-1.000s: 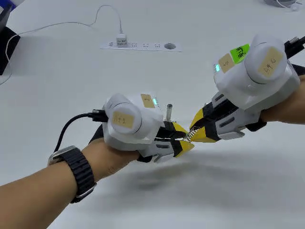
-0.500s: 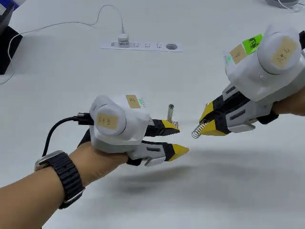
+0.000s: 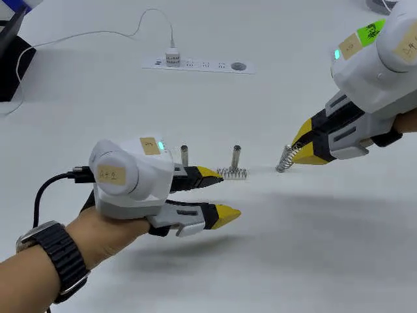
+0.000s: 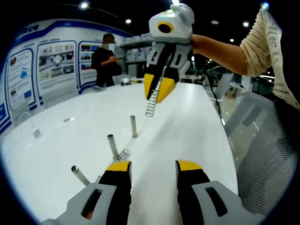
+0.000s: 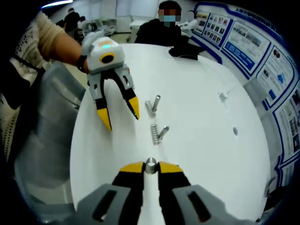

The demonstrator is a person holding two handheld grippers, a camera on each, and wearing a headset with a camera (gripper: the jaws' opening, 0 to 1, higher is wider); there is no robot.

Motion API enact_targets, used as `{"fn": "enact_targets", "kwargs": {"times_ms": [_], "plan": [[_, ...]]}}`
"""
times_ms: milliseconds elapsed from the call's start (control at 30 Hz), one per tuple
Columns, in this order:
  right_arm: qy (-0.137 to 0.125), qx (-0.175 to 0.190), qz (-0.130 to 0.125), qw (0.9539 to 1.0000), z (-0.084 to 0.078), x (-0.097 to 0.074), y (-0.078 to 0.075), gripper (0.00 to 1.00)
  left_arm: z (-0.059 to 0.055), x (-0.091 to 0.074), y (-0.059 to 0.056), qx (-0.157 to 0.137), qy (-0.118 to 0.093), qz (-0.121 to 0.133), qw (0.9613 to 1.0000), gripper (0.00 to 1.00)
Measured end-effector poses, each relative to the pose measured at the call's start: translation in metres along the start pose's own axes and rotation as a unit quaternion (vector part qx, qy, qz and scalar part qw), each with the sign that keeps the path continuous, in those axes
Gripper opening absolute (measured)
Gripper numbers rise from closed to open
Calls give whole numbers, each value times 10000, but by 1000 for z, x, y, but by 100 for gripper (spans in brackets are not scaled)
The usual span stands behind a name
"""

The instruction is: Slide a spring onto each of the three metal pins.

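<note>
drawn apart since earlier: left gripper (image 3: 227,194) held wide, right gripper (image 3: 301,152) clamped on a spring (image 3: 285,158) at 3 o'clock of a bare pin (image 3: 236,156). the carry looks under way; alignment over the tip seems needed next.

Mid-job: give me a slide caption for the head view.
Right gripper holds a spring near two upright pins; open left gripper hovers beside a second spring lying flat.

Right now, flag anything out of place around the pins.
One spring lies flat on the table beside a pin, another spring beside the next pin: neither is threaded on. The right tool grips a third spring.
</note>
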State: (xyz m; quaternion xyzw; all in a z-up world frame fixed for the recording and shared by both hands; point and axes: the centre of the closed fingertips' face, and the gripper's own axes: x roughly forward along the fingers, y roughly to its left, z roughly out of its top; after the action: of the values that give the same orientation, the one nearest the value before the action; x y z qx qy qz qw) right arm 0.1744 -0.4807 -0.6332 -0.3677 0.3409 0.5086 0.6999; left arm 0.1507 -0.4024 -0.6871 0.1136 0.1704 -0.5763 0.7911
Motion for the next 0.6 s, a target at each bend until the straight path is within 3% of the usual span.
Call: {"fn": "enact_targets", "kwargs": {"times_ms": [333,467,600], "plan": [[182,49,-118,9998,-5,-5,-21,12,-9,-17,8,-245,-77,257,9993,42],[302,56,-137,9994,-10,-1,-34,12,-12,-24,11,-319,-114,368,9987,44],[373,87,-106,9992,-13,3,-38,12,-16,-30,14,-382,-119,450,9982,45]]}}
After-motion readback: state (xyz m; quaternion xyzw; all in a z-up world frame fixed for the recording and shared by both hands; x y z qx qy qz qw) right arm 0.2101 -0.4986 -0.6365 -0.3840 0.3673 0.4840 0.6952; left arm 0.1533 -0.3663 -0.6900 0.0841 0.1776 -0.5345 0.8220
